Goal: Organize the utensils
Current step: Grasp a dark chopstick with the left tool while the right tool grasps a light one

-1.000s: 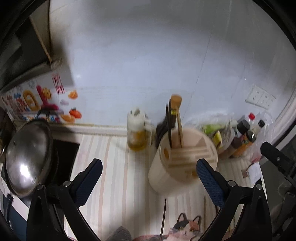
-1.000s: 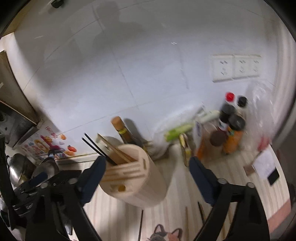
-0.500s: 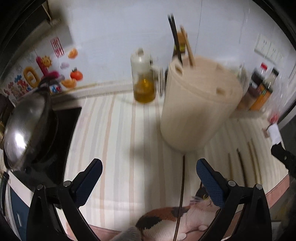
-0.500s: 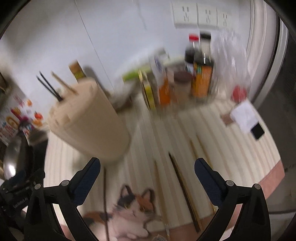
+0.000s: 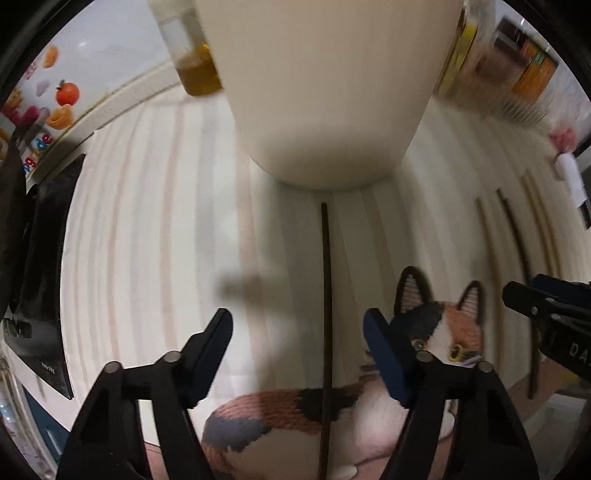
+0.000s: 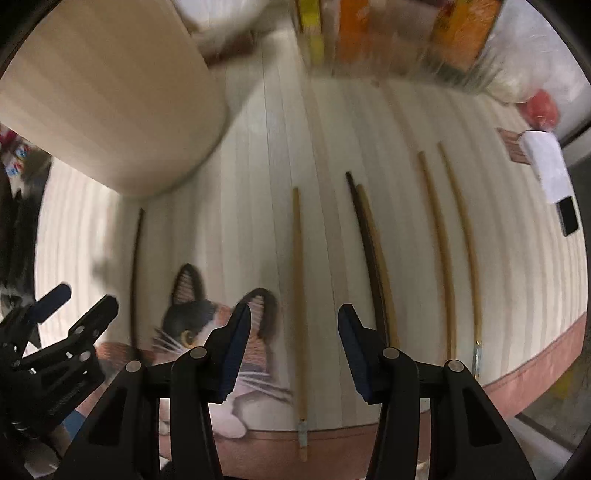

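Note:
A dark chopstick [image 5: 325,280] lies on the striped mat [image 5: 147,221], running away from me between the fingers of my left gripper [image 5: 299,332]. That gripper's jaws are closing, and a gap still shows on each side of the stick. In the right wrist view a pale wooden chopstick [image 6: 297,266] lies between the fingers of my right gripper [image 6: 295,328], whose jaws are closing too without touching it. Several more chopsticks [image 6: 373,251] lie to its right. The cream utensil holder [image 5: 325,92] stands just beyond the dark stick's far end.
An oil bottle [image 5: 192,55] stands behind the holder, and a black stove [image 5: 37,258] is at the left. Condiment bottles [image 6: 458,33], a white paper [image 6: 546,170] and a phone [image 6: 567,221] crowd the right. A cat picture [image 6: 199,332] marks the mat's front edge.
Both grippers have dropped close to the mat and tipped to look down. Their jaws have narrowed from wide open. The holder has gone from mid-view to filling the top.

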`<state>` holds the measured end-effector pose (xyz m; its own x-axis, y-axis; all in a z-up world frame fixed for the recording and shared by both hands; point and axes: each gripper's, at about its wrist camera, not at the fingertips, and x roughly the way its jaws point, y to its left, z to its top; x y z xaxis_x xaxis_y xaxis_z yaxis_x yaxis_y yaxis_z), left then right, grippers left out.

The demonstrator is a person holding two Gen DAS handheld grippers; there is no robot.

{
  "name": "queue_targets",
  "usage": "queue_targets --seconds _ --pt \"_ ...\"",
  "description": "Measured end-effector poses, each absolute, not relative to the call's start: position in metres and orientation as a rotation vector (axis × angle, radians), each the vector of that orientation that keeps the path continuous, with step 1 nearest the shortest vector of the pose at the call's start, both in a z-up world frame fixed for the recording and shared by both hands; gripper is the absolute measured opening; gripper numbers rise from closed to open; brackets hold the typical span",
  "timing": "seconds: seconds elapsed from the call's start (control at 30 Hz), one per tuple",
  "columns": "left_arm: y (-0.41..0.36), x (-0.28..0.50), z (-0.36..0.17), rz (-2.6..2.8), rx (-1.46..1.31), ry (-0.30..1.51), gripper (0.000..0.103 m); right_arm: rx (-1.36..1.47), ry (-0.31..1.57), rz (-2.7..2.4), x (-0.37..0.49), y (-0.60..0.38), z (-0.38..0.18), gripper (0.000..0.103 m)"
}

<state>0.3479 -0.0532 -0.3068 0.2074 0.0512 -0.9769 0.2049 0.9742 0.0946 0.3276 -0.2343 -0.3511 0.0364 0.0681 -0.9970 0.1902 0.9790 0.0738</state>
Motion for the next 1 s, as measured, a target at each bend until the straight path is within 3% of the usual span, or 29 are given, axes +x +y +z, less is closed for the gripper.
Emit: queue_targets --seconds 0.07,0.17,0.23,0.37,0.43,0.67,1.0 --pt "-0.057 0.35 -0.316 -0.101 0.226 1.384 0.059 0.206 1.564 -0.077 0.329 -0.235 -0.361 0.049" --pt "-0.063 0.349 -0.327 -0.095 0.253 1.411 0.038 0.21 1.59 -0.063 0.328 -0.238 -0.371 0.035" --pt "-0.065 0.346 -0.328 -0.096 0.262 1.408 0.03 0.192 1.604 -0.062 0.327 -0.238 -0.376 0.024" --pt "-0.069 0.342 -0.33 -0.103 0.254 1.419 0.004 0.13 1.597 -0.075 0.327 -0.236 -0.37 0.014" --pt "-0.066 0.34 -0.329 -0.088 0.228 1.419 0.003 0.124 1.592 -0.087 0.327 -0.236 -0.368 0.008" --pt "-0.01 0.325 -0.331 0.006 -0.095 1.529 0.004 0.203 1.675 0.052 0.323 -0.229 -0.366 0.007" --pt "-0.017 0.293 -0.33 -0.046 0.043 1.509 0.006 0.066 1.755 0.084 0.342 -0.215 -0.356 0.008"
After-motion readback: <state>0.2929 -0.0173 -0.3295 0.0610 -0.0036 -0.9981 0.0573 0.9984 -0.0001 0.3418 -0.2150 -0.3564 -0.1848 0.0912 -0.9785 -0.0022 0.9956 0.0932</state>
